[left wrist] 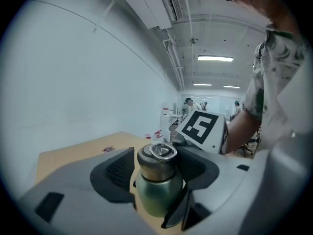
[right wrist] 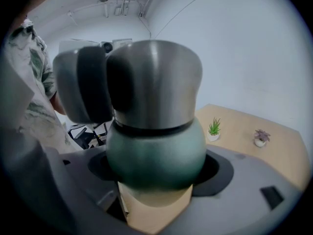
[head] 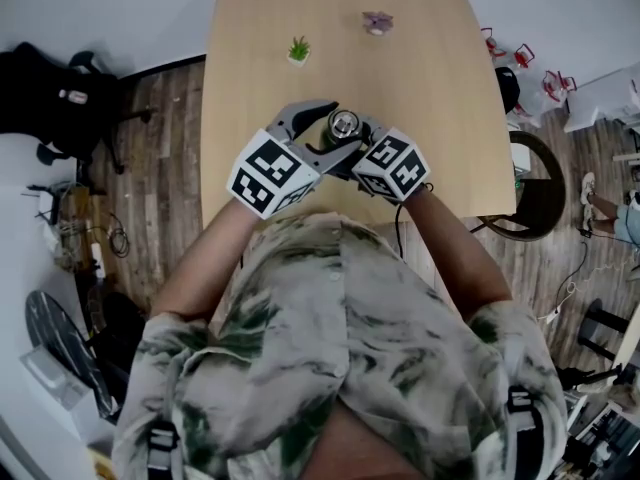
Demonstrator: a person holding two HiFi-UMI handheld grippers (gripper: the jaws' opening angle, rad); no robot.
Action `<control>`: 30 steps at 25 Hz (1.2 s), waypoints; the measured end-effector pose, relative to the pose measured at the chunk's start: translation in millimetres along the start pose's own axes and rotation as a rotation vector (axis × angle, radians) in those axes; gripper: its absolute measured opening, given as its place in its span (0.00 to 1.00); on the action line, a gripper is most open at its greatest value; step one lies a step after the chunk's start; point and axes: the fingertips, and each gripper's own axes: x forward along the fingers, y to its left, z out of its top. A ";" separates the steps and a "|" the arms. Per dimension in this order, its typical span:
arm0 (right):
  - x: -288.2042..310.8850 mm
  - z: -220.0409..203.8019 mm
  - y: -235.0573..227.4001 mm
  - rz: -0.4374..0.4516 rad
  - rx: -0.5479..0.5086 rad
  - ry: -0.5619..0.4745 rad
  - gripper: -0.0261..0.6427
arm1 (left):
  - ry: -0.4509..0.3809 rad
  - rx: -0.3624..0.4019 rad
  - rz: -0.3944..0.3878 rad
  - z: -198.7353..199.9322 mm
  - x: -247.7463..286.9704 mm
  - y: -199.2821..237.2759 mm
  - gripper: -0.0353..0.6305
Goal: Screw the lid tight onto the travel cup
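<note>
Pale wood of the table point(head: 440, 88) stretches away beyond both tongs, with plank floor around it. The cup point(right wrist: 156, 153) is right between the two tongs, at the near end of the table, close to the person.

The right tongs point(right wrist: 156, 169) are closed on the cup's round green body, low down. I judge this grip is meant to stop the body from turning. The left tongs point(left wrist: 155, 173) reach in from the opposite side and higher up, drawn narrow onto the steel lid point(left wrist: 156, 161). One grip low and one high suits twisting the lid against a held body.

A small green plant point(head: 298, 49) and a purple plant point(head: 377, 22) stand well beyond the tongs, clear of the work.

Several things are hard to make out:
- **Head view:** the marker cubes and the tongs cover the cup's body, so only the lid top shows.
- **Right gripper view:** the cup fills the picture and bulges over the pads, which hides exactly where they touch it.
- **Lid seating:** a dark ring shows where the lid meets the body, but no thread is visible. I cannot tell how far the lid is screwed down.
- **Cup base:** it is cut off in both gripper views, so I cannot say whether the cup stands on the table or is held just above it.
</note>
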 end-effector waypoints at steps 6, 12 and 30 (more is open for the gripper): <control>2.3 1.6 0.3 -0.025 0.019 -0.004 0.64 | -0.018 -0.011 0.088 -2.6 0.7 1.6 0.46; 3.0 1.6 2.9 -0.027 -0.014 0.008 0.64 | -0.028 0.022 0.049 -3.6 -3.4 -0.3 0.45; -1.8 0.3 22.1 0.102 -0.077 -0.004 0.64 | -0.008 0.081 -0.255 -3.4 -13.5 -15.5 0.45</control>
